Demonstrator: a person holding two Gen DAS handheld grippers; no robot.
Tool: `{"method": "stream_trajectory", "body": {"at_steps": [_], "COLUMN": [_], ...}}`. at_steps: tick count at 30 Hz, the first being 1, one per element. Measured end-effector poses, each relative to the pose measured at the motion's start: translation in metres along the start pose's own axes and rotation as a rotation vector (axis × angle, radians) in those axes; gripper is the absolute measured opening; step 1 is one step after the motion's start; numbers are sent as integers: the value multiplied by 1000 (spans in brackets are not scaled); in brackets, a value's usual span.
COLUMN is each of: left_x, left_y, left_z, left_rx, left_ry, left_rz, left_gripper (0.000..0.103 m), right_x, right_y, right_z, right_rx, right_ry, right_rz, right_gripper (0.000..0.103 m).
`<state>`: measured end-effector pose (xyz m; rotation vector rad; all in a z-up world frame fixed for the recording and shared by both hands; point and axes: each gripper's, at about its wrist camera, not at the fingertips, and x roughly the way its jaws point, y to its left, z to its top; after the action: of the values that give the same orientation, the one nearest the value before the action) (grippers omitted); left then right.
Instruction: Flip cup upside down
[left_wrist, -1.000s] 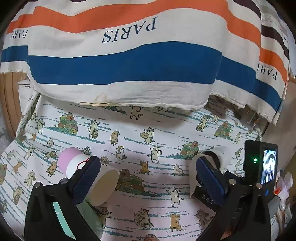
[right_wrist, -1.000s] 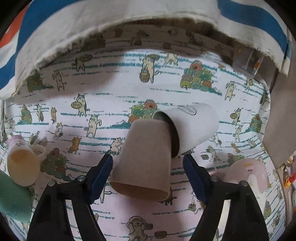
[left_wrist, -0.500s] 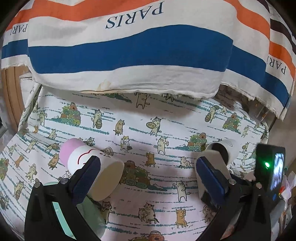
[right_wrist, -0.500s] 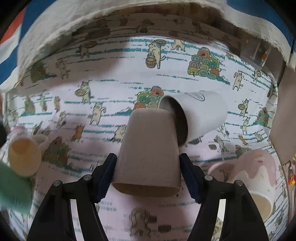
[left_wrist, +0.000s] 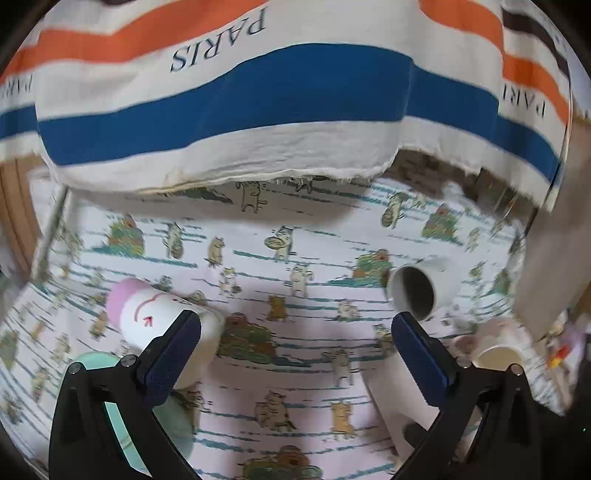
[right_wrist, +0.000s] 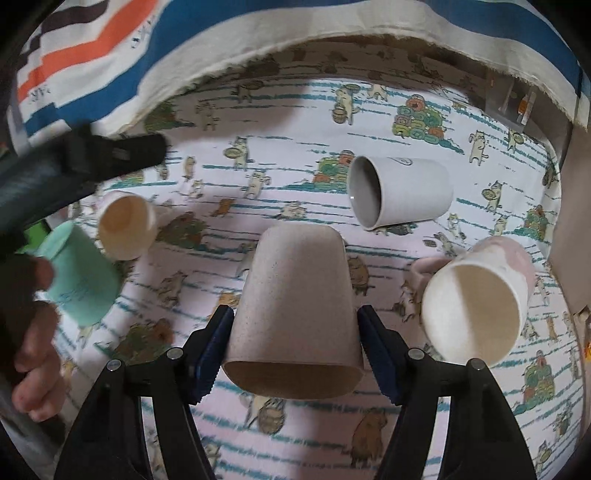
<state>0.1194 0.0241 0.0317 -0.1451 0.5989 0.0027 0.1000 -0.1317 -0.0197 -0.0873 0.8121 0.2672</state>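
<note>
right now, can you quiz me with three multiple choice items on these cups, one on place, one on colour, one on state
1. Where does the grey cup lie relative to the speckled beige cup?
A. beyond it, to the right
B. stacked inside it
C. under the mint cup

2. What colour is the cup at the left edge of the right wrist view?
A. red
B. mint green
C. black

3. How is the left gripper?
A. shut on the grey cup
B. open, holding nothing
C. shut on a spoon

Key: 1 A, it lies on its side past the beige cup; 2 B, pale green wall; 3 B, only cloth shows between its fingers.
</note>
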Motion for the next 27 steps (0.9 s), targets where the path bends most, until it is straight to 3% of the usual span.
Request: {"method": "stream_trajectory", "body": {"at_steps": [6, 10, 13, 19, 23, 27], "left_x": [1, -2, 0, 6, 7, 6], "left_y": [2, 0, -5, -3, -4, -20], "left_z": [0, -1, -4, -5, -6, -10], "left_rx": [-23, -20, -6, -18, -48, 5], "left_ry": [24, 21, 31, 51, 104, 113], "left_rz": [-29, -32, -35, -26, -139, -161], "left_gripper": [103, 103, 103, 103, 103, 103], "right_x": [-1, -7, -21, -42, -51, -53], "right_y": [12, 9, -1, -30, -54, -77], "right_z": [-5, -3, 4, 19, 18, 12], "right_rx": [-17, -31, -26, -21, -40, -10], "right_ry": [19, -22, -119, -215, -281, -317], "right_rz": [65, 94, 67, -28, -98, -113], "right_gripper": [70, 72, 81, 81, 81, 81]}}
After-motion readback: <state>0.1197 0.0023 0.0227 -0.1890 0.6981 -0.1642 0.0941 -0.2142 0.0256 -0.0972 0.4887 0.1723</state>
